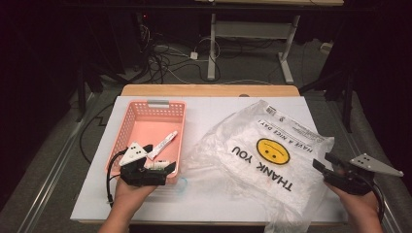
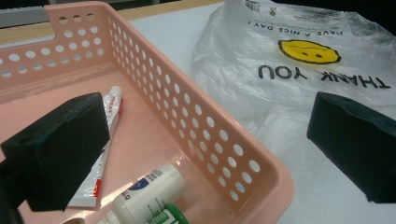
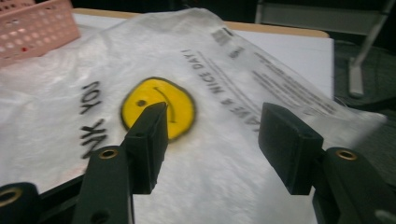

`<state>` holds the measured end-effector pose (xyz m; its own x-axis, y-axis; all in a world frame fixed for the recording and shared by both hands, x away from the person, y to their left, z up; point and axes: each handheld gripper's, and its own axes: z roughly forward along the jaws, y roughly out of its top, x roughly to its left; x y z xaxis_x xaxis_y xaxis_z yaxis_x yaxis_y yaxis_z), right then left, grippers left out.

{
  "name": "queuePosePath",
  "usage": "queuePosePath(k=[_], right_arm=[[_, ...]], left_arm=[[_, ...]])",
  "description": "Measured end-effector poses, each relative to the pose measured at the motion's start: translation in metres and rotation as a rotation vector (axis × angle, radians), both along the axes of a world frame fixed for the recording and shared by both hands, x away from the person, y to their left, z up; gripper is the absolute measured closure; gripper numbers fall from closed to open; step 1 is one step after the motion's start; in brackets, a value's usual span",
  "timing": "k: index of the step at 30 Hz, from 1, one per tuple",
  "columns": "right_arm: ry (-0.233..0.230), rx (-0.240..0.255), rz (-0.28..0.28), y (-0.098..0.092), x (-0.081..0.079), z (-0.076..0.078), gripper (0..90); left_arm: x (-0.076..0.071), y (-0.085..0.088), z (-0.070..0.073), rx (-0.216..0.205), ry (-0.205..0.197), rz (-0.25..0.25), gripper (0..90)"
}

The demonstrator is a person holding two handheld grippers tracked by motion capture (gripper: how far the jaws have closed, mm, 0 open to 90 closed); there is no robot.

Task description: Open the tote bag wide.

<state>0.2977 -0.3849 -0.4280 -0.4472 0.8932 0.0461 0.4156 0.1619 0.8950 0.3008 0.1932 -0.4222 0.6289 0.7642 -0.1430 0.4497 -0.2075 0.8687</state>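
The left hand-held gripper (image 1: 156,167) hovers, jaws apart, over the near end of the perforated pink plastic basket (image 1: 127,121) at about 9 o'clock on the white surface (image 1: 204,109), above a white bottle (image 2: 149,189) and a white tube (image 2: 100,161). The right hand-held gripper (image 1: 324,162) (its jaws also apart, nothing between them) sits at 4 o'clock, over the edge of the crinkled translucent plastic bag with a yellow smiley face (image 1: 252,145).

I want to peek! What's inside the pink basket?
Inside the pink basket lie a white tube with red print, a white bottle and something green-capped. The left tool covers part of the floor.
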Motion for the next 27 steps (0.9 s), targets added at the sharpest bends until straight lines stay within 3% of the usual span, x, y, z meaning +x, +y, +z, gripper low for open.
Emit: queuePosePath(k=[4, 8, 15, 20, 27], right_arm=[[-0.007, -0.010, 0.064, 0.022, -0.001, 0.003, 45.1], [0.020, -0.027, 0.127, 0.043, 0.000, 0.001, 45.1], [0.029, -0.045, 0.257, 0.084, -0.001, 0.001, 46.6], [0.067, -0.070, 0.358, 0.114, 0.002, -0.004, 48.3], [0.163, -0.168, 0.488, 0.155, 0.008, -0.025, 48.2]], left_arm=[[0.000, 0.000, 0.000, -0.001, 0.000, -0.001, 0.0], [0.000, 0.001, 0.000, -0.002, -0.001, 0.001, 0.0], [0.000, 0.000, 0.000, -0.003, 0.000, -0.001, 0.0], [0.000, -0.001, 0.000, -0.004, 0.000, -0.002, 0.0], [-0.001, -0.002, 0.000, 0.000, -0.001, -0.005, 0.0]])
